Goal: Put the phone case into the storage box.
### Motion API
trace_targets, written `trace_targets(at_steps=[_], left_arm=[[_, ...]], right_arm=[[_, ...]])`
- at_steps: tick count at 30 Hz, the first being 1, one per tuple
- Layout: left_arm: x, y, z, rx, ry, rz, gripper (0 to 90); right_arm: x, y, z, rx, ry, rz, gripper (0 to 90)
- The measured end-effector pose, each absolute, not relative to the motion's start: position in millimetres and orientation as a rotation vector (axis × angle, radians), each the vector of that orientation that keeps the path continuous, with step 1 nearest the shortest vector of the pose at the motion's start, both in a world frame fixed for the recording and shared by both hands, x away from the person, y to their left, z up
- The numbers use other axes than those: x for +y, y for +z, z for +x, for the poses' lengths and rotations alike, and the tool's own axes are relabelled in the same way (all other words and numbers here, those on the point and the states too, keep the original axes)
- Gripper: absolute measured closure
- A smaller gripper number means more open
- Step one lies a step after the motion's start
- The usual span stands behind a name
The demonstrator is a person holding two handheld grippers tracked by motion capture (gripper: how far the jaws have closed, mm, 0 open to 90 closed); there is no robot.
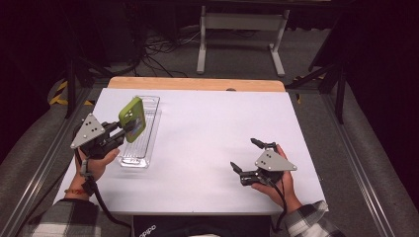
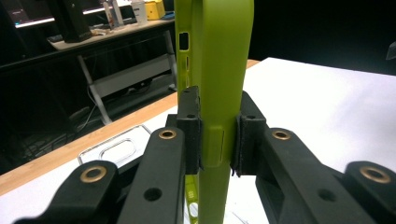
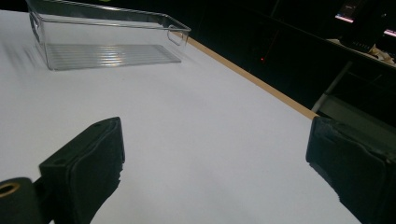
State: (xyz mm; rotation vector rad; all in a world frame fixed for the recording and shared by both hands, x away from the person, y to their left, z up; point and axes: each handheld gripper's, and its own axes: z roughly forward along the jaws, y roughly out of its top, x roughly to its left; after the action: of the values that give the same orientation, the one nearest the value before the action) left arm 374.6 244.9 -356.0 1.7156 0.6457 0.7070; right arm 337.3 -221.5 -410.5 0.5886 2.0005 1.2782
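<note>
- The left gripper point(image 1: 120, 132), left of centre in the high view, is clamped on a lime-green phone case point(image 1: 132, 118), smooth and matte with rounded corners, held above the tray.
- In the left gripper view its black pads point(image 2: 191, 128) squeeze the case's point(image 2: 215, 70) edges; the top is cut off.
- The clear plastic tray point(image 1: 152, 129) is long, with a ribbed floor.
- The right gripper point(image 1: 243, 155), lower right, has its jaws apart over the white table point(image 1: 217, 133).
- No writing on the case is readable.
</note>
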Motion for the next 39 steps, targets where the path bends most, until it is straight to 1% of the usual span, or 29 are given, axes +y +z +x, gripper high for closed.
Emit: trace_targets(at_steps=[8,18,25,27,28,34,39], left_arm=[[256.5,-353.5,373.8,0.659,0.702,1.682,77.3],[256.7,-358.3,384.8,0.648,0.667,1.727,77.3],[264.8,-366.5,416.8,0.643,0.588,1.759,77.3],[265.4,-367.3,420.8,0.644,0.580,1.764,77.4],[265.9,-370.8,432.6,0.641,0.556,1.772,77.4],[261.9,-376.6,454.3,0.646,0.538,1.824,77.4],[257.7,-380.6,467.8,0.663,0.528,1.832,77.4]], right_arm=[[-223.0,-407.8,337.7,1.998,1.304,0.602,5.4],[-222.3,-410.3,340.0,2.020,1.300,0.599,5.7],[-222.8,-411.4,343.0,2.020,1.291,0.618,5.9],[-222.7,-411.9,344.5,2.023,1.284,0.625,5.9],[-222.1,-412.3,345.5,2.023,1.277,0.628,6.0],[-220.8,-414.5,347.5,2.033,1.260,0.638,6.1],[-220.3,-416.8,346.7,2.052,1.237,0.620,6.2]])
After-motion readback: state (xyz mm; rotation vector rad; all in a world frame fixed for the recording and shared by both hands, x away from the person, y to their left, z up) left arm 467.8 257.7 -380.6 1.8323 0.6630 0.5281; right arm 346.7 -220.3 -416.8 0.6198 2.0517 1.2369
